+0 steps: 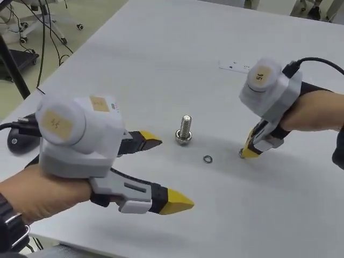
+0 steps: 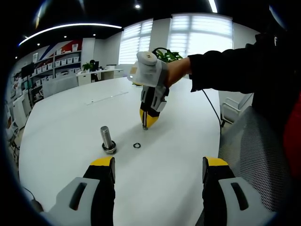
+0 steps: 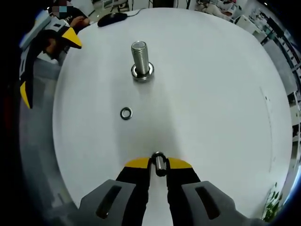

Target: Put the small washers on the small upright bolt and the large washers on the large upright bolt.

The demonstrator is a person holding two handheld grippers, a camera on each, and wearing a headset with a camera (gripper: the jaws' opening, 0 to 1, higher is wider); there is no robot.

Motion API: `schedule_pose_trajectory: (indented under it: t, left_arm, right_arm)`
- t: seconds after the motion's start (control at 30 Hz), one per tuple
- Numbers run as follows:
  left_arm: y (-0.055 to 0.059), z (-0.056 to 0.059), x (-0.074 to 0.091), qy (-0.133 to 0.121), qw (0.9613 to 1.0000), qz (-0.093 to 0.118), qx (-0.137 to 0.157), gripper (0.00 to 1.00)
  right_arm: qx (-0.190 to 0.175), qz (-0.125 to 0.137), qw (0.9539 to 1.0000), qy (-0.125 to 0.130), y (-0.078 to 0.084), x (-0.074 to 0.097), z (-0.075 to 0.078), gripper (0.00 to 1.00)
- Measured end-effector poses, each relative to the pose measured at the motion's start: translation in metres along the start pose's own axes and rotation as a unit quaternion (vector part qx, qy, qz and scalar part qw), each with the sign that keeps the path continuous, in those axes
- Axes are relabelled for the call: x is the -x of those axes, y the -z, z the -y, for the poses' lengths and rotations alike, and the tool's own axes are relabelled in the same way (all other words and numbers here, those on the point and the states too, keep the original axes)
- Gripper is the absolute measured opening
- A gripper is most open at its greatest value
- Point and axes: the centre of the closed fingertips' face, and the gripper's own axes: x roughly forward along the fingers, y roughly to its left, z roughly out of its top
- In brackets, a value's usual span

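The large bolt [image 1: 184, 129] [image 2: 107, 140] [image 3: 141, 59] stands upright mid-table with a washer around its base. One small washer [image 1: 208, 159] [image 2: 137, 145] [image 3: 126, 113] lies flat on the white table [image 1: 161, 59] just right of it. My right gripper [image 1: 248, 153] [image 2: 147, 120] [image 3: 160, 165] points down at the table, shut on the small bolt [image 1: 242, 154] [image 2: 145, 124] [image 3: 160, 164], which stands between its yellow tips. My left gripper [image 1: 166, 169] [image 2: 159, 165] hovers open left of the large bolt, nothing between its fingers [image 3: 70, 37].
A black computer mouse [image 1: 16, 141] [image 3: 112, 19] lies near the table's left edge. A white paper label [image 1: 234, 67] lies at the far side. A mesh chair [image 2: 254, 141] stands beside the table. Bare tabletop lies around the bolts.
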Motion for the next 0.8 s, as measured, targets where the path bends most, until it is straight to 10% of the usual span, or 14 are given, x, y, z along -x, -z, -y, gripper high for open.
schedule_pose_trajectory:
  t: [0.8]
  left_arm:
    - [-0.001,0.002,0.0,0.004,1.0,0.002,-0.002,0.75]
  right_arm:
    - [-0.018,0.013,0.9996,0.016,0.019,0.012,0.005,0.15]
